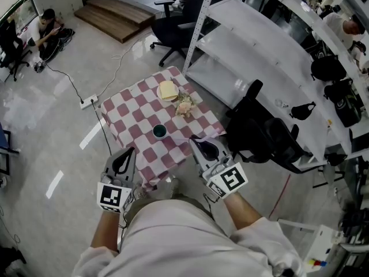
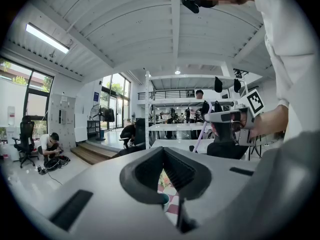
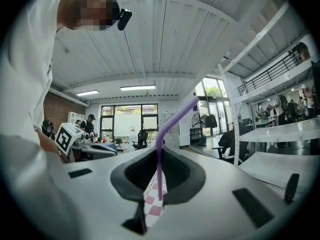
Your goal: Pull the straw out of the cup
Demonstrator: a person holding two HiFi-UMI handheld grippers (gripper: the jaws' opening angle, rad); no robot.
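A dark green cup stands on the red-and-white checkered table, near its front edge. My right gripper hovers to the right of the cup, held level, shut on a purple bendy straw. The straw's bent top rises up and to the right above the jaws, and its lower end hangs free over the cloth. The left gripper view shows the same straw slanting down from the right gripper. My left gripper sits in front and left of the cup, shut and empty. The cup's rim peeks out below its jaws.
A yellow item on a plate and a small bunch of flowers lie at the table's far side. A black office chair stands close on the right, by white shelving. A power strip and cable lie on the floor at the left.
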